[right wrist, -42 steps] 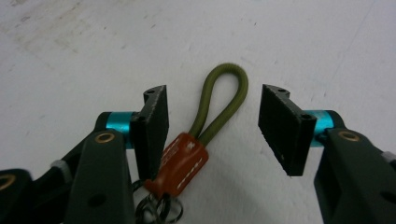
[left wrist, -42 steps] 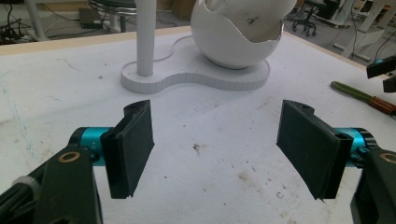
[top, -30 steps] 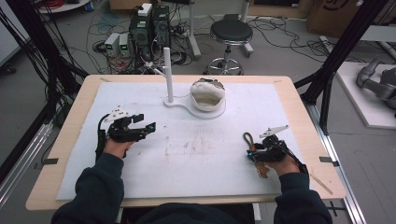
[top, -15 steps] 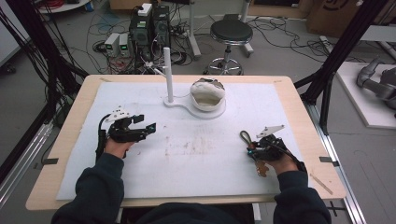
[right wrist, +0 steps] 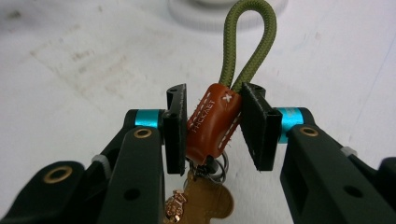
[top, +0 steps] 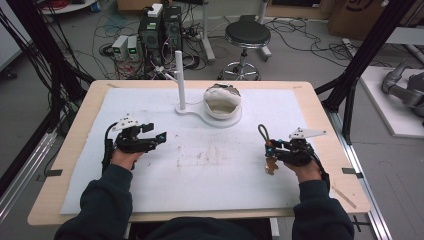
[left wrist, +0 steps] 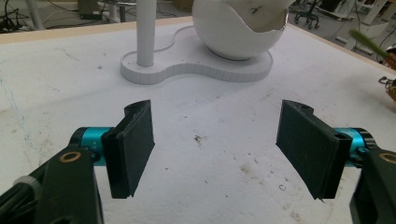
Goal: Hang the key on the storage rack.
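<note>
Your right gripper has shifted a little toward the middle of the surface over the last second, carrying the keychain with it, and the olive cord loop now stands clear above the jaws. I read that as the start of a carry toward the white stand at the far side, whose upright post looks like the place to hang the loop. Your left gripper has hardly moved; its jaws are spread wide with nothing between them, hovering over the bare white mat.

The right gripper is clamped on the keychain's brown leather sleeve, which sits slightly tilted between the pads, with pale stitching and stamped lettering down its side. The cord rises out of the sleeve as a stiff, narrow loop. Below the sleeve hang metal split rings and a coppery tag, dangling free just above the surface. The white egg-shaped bowl sits on the stand's base beside the post.
</note>
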### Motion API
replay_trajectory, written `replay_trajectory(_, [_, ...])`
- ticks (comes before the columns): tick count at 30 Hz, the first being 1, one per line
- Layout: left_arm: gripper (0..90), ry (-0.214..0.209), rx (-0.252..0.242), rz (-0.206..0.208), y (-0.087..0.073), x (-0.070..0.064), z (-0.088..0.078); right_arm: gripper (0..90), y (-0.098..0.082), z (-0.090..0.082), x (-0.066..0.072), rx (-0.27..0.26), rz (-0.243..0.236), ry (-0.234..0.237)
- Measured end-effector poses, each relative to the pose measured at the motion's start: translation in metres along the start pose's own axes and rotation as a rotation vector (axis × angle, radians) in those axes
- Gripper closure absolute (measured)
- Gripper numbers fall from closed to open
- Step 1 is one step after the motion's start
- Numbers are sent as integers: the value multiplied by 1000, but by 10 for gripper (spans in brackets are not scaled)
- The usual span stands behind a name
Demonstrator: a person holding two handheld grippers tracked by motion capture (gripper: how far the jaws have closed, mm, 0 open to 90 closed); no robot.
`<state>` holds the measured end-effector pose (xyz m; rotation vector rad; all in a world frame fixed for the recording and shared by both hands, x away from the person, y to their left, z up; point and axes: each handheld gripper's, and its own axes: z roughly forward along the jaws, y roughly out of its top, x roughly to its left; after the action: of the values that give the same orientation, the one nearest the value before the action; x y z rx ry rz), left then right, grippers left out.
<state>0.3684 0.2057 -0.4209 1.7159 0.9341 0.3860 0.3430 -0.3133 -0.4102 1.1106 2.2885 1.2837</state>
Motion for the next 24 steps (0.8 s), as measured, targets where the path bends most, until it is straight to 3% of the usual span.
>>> replay_trajectory(5, [273, 3, 1, -1, 0, 0, 0, 645, 11, -7, 5, -102, -24, -8])
replay_trajectory(6, [273, 3, 1, -1, 0, 0, 0, 645, 11, -7, 5, -102, -24, -8])
replay_trajectory(7, [273, 3, 2, -1, 0, 0, 0, 645, 19, -8, 9, -136, -36, -4])
replay_trajectory(11, [273, -1, 5, 3, 0, 0, 1, 645, 35, -6, 16, -178, -63, 8])
replay_trajectory(16, [273, 1, 3, 0, 0, -1, 0, 645, 55, 1, 22, -209, -88, 30])
replay_trajectory(21, [273, 0, 3, -1, 0, 0, 0, 645, 90, 17, 36, -225, -161, 54])
replay_trajectory(24, [273, 1, 0, -2, 0, 0, 0, 645, 102, 24, 41, -223, -186, 56])
